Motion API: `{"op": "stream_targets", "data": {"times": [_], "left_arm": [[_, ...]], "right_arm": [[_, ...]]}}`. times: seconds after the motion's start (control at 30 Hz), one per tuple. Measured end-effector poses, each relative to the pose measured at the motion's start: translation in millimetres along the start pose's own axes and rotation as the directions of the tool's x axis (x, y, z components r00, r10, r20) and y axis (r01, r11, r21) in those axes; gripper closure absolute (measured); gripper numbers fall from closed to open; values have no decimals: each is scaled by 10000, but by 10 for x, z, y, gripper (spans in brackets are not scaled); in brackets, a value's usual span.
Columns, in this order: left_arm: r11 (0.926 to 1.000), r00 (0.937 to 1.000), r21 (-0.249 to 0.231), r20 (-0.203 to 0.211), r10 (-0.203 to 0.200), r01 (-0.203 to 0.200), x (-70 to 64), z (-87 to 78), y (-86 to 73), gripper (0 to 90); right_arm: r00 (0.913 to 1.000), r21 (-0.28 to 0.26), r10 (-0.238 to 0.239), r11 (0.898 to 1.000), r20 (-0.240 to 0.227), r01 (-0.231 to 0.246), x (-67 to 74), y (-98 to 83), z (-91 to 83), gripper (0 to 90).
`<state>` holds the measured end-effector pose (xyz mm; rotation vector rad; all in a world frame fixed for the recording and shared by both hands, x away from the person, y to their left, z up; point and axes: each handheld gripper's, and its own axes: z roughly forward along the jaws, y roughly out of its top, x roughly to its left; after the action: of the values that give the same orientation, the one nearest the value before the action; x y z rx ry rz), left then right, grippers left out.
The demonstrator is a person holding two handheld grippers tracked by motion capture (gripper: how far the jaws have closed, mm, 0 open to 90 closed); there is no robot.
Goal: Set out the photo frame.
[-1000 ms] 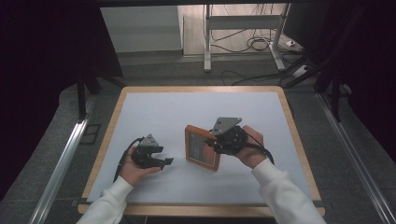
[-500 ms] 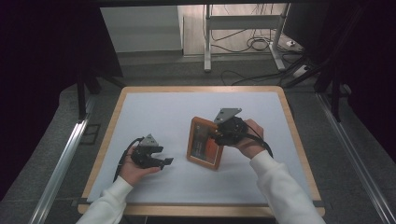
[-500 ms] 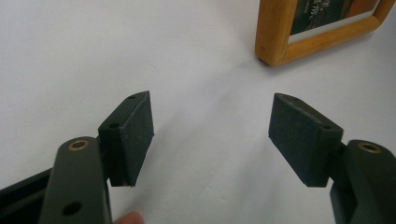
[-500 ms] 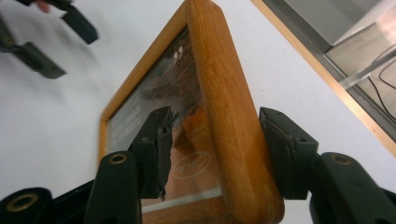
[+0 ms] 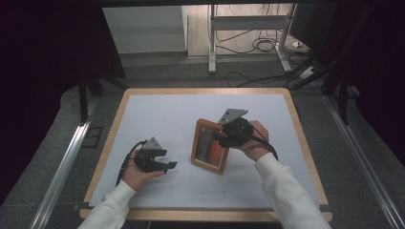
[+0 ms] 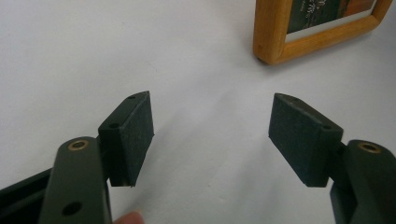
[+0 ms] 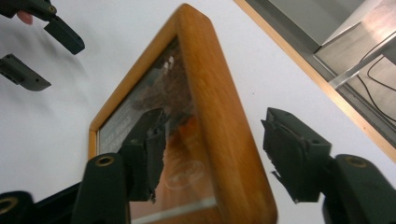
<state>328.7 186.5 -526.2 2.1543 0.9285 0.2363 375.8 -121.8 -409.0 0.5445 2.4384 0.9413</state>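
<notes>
Right gripper (image 5: 220, 138) jaws, just opening, straddle the picture frame (image 5: 209, 146); left gripper (image 5: 168, 165) jaws apart nearby

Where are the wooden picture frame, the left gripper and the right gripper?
Frame (image 5: 203, 139), high view, on its left wooden edge.
Left gripper (image 6: 211, 135), left gripper view, midway between its open fingers.
Right gripper (image 7: 212, 154), right gripper view, midway between its fingers, astride the frame's edge.

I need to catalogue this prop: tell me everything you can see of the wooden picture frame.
The picture frame has a rounded, orange-brown wooden border around a glazed dark picture with pale lettering. It stands tilted on the white tabletop, near its middle. The right gripper straddles its side edge; its jaws have just been opening, a gap showing beside the right-hand pad. The left gripper waits apart, open.
</notes>
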Motion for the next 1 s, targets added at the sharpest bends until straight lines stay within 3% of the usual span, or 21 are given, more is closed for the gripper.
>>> {"op": "stream_targets", "data": {"times": [0.17,0.2,0.3,0.4,0.67,0.73,0.87,1.0], "left_arm": [[10000,10000,-31,-11,-52,52,-2,-4,-1,306],[10000,10000,-34,-17,-48,48,-1,-5,-1,306],[10000,10000,-44,-40,-49,49,1,-10,0,306],[10000,10000,-46,-38,-76,76,5,-20,2,304],[9997,9999,-235,-98,21,-23,-1,-35,5,298],[9997,9999,-226,-107,34,-36,-7,-28,6,296],[9997,9999,-245,-105,-43,40,-11,-21,4,294],[9997,9999,-246,-104,-45,42,-8,-19,4,293]], "right_arm": [[9974,-525,608,9969,378,-588,-13,-76,-129,276],[9950,-692,934,9935,353,-908,-22,-117,-191,266],[9910,-904,1312,9876,258,-1284,-29,-219,-297,255],[9806,-1115,1959,9746,42,-1942,-21,-412,-414,253],[9639,-1129,2629,9573,-428,-2661,185,-902,-431,299],[9581,-1117,2821,9517,-490,-2859,230,-992,-399,345],[9549,-992,2909,9501,-594,-2956,354,-1136,-323,567],[9743,-694,2159,9730,-643,-2202,512,-1169,-270,796]]}}
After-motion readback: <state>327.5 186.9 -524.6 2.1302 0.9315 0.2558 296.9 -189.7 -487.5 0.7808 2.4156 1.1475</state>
